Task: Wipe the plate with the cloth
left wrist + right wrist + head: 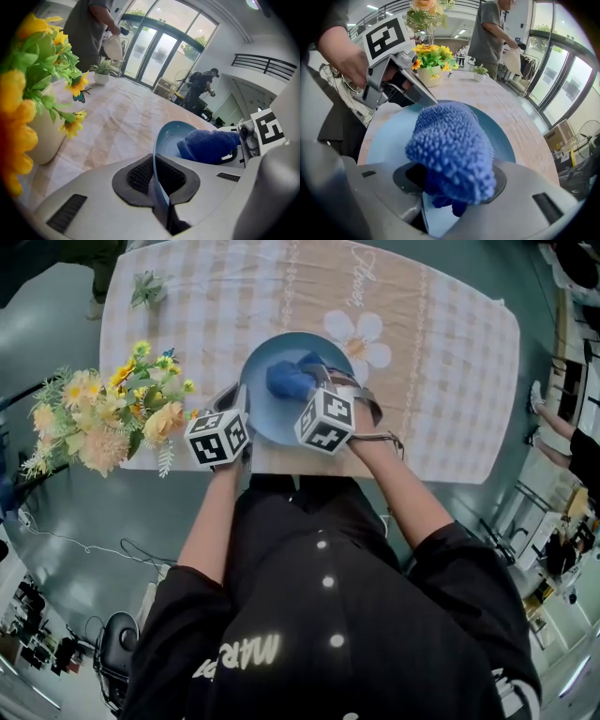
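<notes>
Head view: left gripper (240,407) pinches the plate (270,424) rim, centre frame; right gripper (315,377) clamps the cloth (287,381), bunched on the plate's middle.

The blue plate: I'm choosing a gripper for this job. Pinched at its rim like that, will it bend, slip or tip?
Probably stiff: the plate shows no flex though the left gripper clamps only its thin rim. Its smooth surface looks slippery, so firm pressure likely helps. Pressing the cloth far from that rim could lever it down.
</notes>
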`<move>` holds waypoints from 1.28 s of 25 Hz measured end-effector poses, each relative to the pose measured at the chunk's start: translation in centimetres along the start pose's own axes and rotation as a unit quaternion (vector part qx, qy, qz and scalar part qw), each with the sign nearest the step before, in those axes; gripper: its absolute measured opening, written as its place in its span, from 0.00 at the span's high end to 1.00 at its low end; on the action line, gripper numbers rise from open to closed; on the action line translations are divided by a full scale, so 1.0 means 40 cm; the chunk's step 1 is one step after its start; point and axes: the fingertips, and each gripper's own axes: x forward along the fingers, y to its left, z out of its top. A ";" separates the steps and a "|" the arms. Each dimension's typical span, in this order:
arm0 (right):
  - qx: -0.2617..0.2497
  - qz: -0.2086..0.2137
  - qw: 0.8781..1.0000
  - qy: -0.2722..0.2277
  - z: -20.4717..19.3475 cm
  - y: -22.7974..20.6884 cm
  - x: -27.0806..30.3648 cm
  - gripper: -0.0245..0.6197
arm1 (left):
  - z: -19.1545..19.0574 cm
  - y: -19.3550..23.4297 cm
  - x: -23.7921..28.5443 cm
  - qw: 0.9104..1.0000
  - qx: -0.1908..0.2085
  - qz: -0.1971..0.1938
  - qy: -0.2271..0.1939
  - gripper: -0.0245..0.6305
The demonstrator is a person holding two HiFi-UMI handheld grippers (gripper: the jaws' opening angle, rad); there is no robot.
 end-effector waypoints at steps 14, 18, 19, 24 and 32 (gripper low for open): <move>-0.006 0.006 0.999 0.044 -0.094 0.011 -0.038 0.66 | -0.001 0.001 -0.002 1.000 0.002 0.006 -0.001 0.92; -0.013 0.004 0.998 0.060 -0.122 0.011 -0.049 0.66 | 0.000 0.001 -0.002 1.000 0.003 0.008 -0.001 0.92; -0.015 0.003 0.998 0.064 -0.127 0.011 -0.051 0.66 | 0.000 0.001 -0.003 1.000 0.005 0.009 -0.001 0.92; -0.029 -0.004 0.997 0.077 -0.148 0.013 -0.059 0.66 | 0.000 0.000 -0.002 1.000 0.006 0.007 0.000 0.92; -0.031 -0.016 0.997 0.070 -0.147 0.011 -0.062 0.66 | 0.001 -0.001 -0.002 1.000 -0.007 -0.006 -0.009 0.92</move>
